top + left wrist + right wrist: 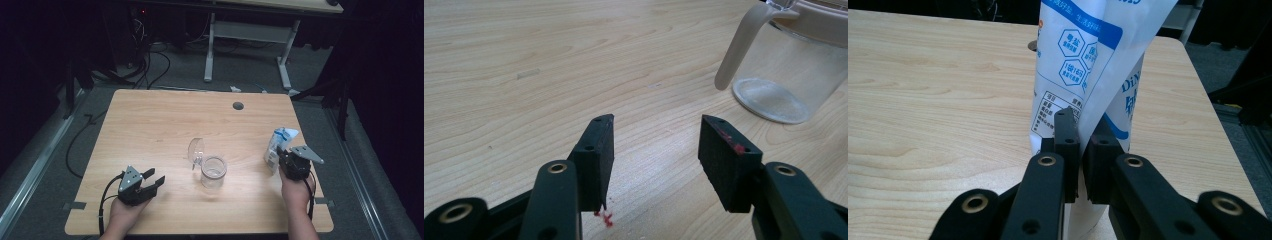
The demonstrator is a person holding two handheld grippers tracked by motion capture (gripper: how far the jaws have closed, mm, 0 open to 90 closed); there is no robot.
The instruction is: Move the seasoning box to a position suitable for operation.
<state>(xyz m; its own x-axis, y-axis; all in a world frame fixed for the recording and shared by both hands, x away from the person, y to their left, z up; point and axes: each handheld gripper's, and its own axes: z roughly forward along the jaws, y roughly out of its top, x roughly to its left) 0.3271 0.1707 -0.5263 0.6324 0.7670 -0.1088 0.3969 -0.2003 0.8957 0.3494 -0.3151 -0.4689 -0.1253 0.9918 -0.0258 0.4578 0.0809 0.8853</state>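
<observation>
A white and blue printed bag (280, 144) stands upright near the table's right edge. My right gripper (280, 159) is shut on it: in the right gripper view the two jaws pinch a fold low on the bag (1083, 65), and the right gripper (1081, 150) has its pads nearly together. A clear glass jar (214, 173) with its hinged lid (196, 148) swung open stands at the table's middle. My left gripper (154, 177) rests open near the front left, pointing toward the jar. In the left gripper view the left gripper (656, 145) holds nothing, and the jar (784, 75) stands ahead to the right.
The wooden table (150, 120) has a round cable hole (238, 106) near its far edge. Beyond it stands another table's white frame (210, 50), with cables (150, 65) on the grey floor. Dark curtains close in both sides.
</observation>
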